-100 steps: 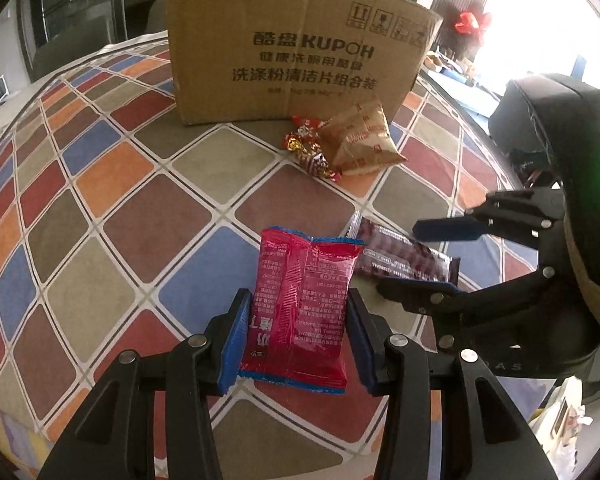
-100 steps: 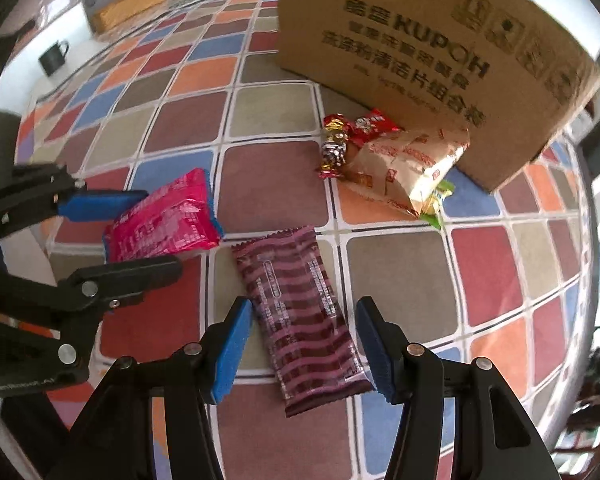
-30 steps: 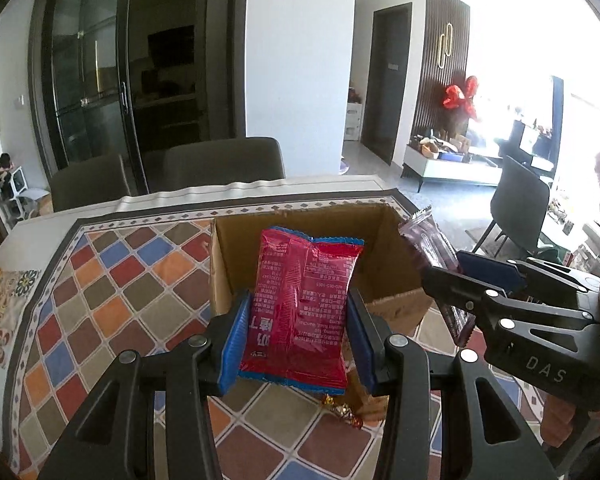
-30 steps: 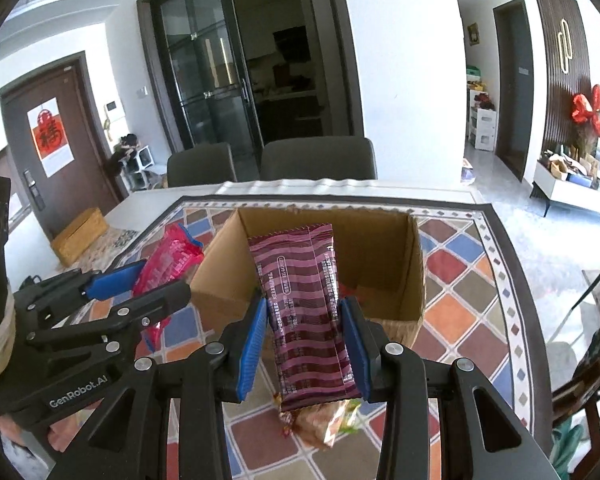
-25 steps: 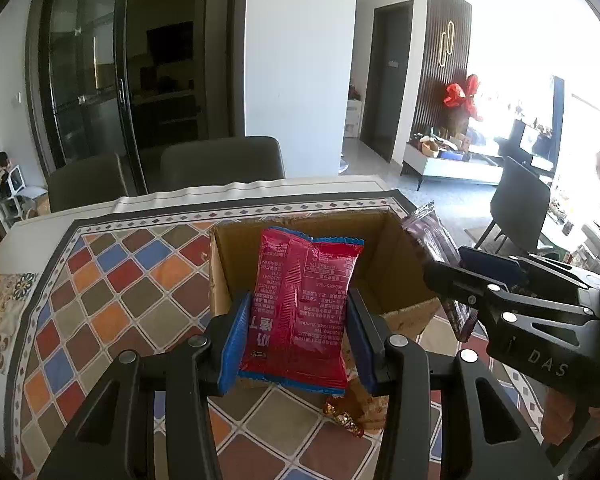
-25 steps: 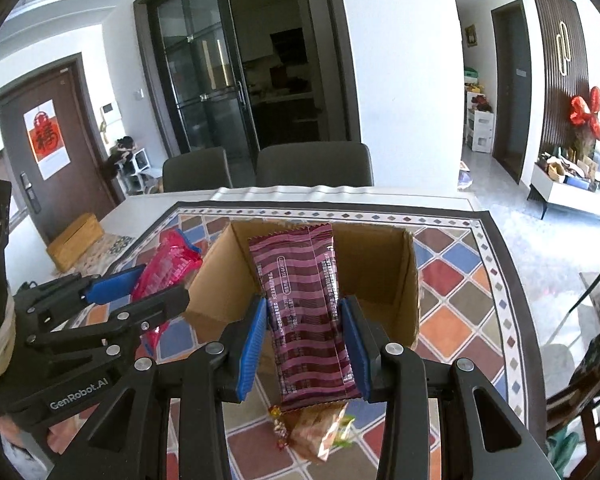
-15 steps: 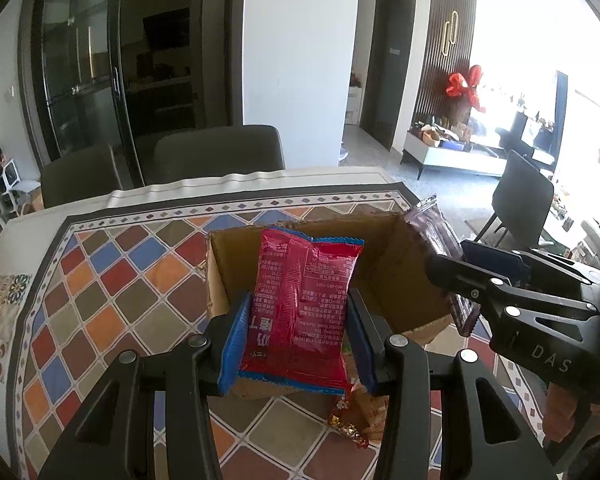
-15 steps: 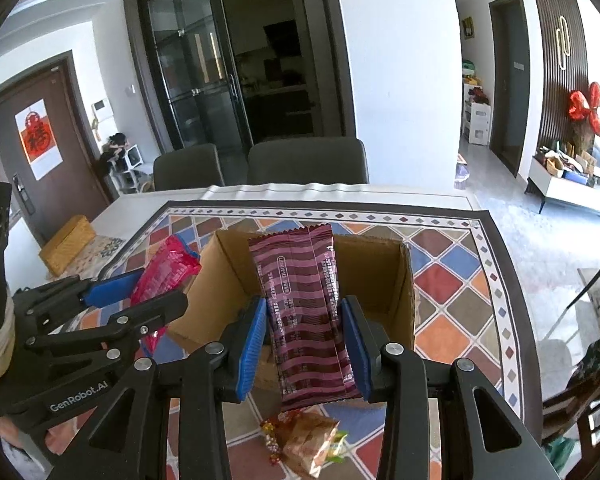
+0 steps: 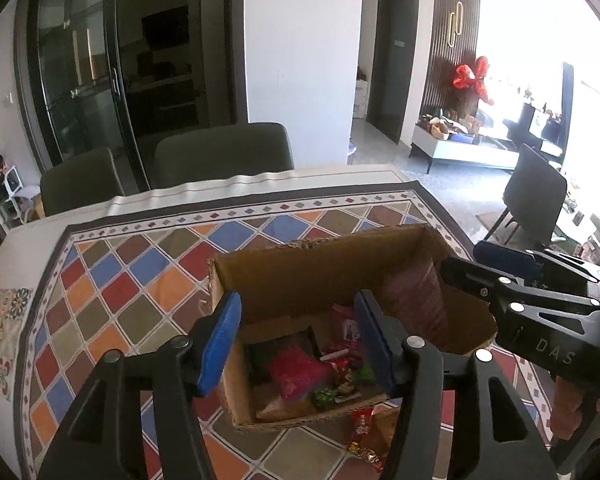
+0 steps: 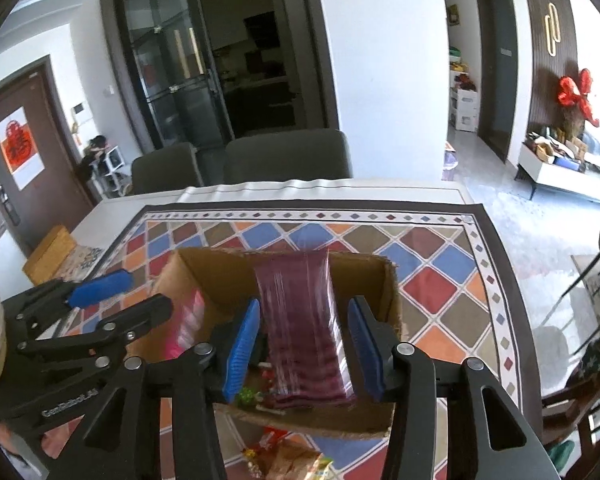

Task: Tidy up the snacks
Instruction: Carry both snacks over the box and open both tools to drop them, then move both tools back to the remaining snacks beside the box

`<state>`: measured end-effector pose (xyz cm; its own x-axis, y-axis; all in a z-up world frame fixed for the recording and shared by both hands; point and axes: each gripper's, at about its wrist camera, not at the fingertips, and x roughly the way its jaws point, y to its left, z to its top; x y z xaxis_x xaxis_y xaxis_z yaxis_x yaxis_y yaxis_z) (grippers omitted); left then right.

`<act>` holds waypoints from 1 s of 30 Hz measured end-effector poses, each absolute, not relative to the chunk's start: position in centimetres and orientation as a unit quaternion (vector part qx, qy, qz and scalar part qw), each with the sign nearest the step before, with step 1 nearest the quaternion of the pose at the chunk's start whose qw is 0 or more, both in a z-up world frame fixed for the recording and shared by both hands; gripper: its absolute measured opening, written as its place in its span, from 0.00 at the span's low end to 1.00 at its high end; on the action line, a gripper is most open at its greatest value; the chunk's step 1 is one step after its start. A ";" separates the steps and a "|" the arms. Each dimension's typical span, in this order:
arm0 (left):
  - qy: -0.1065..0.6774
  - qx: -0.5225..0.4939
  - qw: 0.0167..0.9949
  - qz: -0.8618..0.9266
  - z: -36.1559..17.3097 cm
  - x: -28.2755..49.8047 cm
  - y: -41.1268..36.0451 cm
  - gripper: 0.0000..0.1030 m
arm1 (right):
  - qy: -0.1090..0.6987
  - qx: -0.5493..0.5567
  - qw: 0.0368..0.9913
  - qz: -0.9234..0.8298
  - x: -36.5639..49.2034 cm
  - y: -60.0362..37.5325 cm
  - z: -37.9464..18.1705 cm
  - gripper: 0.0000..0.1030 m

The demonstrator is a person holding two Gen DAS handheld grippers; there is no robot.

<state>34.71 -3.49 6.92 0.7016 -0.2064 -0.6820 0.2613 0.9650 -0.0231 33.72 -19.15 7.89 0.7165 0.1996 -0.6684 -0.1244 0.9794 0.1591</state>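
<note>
An open cardboard box (image 9: 324, 264) (image 10: 384, 280) stands on the patterned tablecloth and holds several snack packets. My left gripper (image 9: 298, 344) is open above it; the red snack packet (image 9: 298, 374) lies inside the box below. My right gripper (image 10: 302, 346) is open over the box; the maroon striped packet (image 10: 304, 328) is motion-blurred between its pads, dropping into the box. It shows blurred in the left wrist view (image 9: 414, 304). The right gripper also shows in the left wrist view (image 9: 504, 268), the left one in the right wrist view (image 10: 112, 296).
Loose snacks lie on the cloth in front of the box: a red candy (image 9: 362, 428) and a tan packet (image 10: 292, 464). Dark chairs (image 9: 220, 152) stand behind the table. A yellow box (image 10: 50, 254) sits at the far left.
Both grippers opened over the box. The red packet has dropped into the box, and the maroon packet is falling out of the right gripper.
</note>
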 end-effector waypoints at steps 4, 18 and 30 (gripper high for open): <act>0.358 0.038 0.925 -0.123 6.8 33.5 -3.4 0.61 | 0.368 0.051 0.924 0.089 32.9 -19.1 7.6 0.46; 0.349 0.033 0.926 -0.142 5.7 27.1 -3.5 0.62 | 0.365 0.075 0.923 0.099 26.6 -19.2 5.8 0.46; 0.387 0.005 0.908 -0.161 2.4 23.9 -3.9 0.62 | 0.391 0.097 0.909 0.106 23.5 -19.4 2.5 0.46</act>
